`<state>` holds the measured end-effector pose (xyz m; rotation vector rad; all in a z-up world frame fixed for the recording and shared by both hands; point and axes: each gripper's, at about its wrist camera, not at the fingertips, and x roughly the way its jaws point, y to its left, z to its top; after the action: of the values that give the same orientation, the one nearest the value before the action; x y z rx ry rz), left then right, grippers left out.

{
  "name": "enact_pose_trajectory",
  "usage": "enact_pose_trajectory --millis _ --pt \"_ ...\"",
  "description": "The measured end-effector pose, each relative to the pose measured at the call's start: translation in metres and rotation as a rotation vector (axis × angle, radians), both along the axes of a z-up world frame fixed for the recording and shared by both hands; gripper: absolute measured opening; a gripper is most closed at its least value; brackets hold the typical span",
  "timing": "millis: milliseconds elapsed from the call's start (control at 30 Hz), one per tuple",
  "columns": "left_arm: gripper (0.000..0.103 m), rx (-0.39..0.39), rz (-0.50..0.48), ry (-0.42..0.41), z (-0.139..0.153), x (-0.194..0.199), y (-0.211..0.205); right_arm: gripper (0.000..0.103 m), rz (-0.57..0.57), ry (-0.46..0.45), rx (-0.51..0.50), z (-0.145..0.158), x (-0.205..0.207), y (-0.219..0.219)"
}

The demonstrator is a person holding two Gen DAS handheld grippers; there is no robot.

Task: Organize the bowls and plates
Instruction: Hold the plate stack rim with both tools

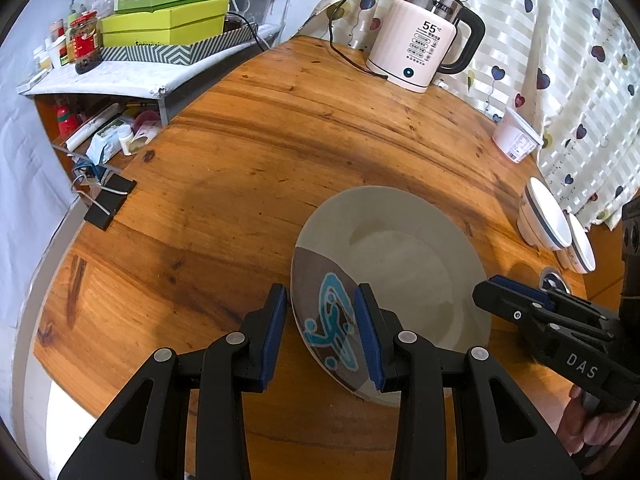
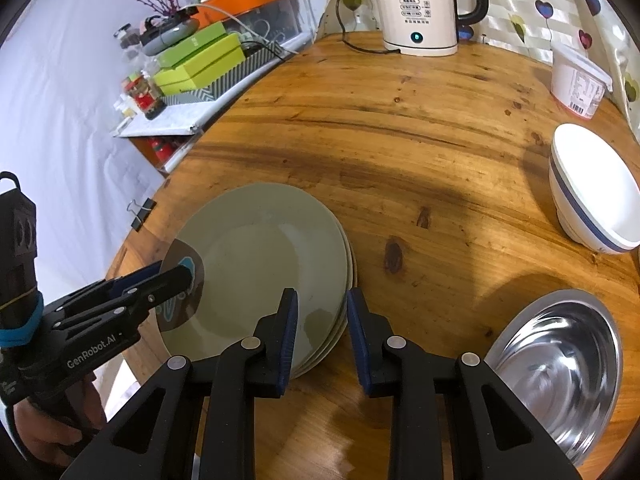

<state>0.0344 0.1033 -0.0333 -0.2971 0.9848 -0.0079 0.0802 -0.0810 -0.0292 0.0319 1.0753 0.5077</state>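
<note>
A stack of grey-green plates point(image 1: 404, 256) point(image 2: 264, 256) sits on the round wooden table point(image 1: 280, 140); the top plate has a brown patch with a blue pattern point(image 1: 332, 320) at its near edge. My left gripper point(image 1: 320, 328) is open, its fingers either side of that rim. My right gripper point(image 2: 322, 336) is open at the stack's right edge, and shows in the left wrist view point(image 1: 516, 304). White bowls with a blue band point(image 2: 592, 196) point(image 1: 544, 216) stand at the right. A steel bowl point(image 2: 560, 368) lies near the right gripper.
A white electric kettle point(image 1: 420, 40) and its cord stand at the table's far edge. A white tub point(image 2: 580, 84) sits at the far right by the curtain. A cluttered shelf with green boxes point(image 1: 168, 24) lies to the left. Binder clips point(image 1: 108, 200) grip the table's left edge.
</note>
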Motion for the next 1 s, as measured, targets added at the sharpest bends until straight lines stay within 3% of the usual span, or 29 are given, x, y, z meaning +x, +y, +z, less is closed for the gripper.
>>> enact_pose_trajectory --millis 1000 --pt "0.037 0.003 -0.002 0.002 -0.0031 -0.0022 -0.0037 0.025 -0.004 0.019 0.021 -0.0047 -0.001 -0.0068"
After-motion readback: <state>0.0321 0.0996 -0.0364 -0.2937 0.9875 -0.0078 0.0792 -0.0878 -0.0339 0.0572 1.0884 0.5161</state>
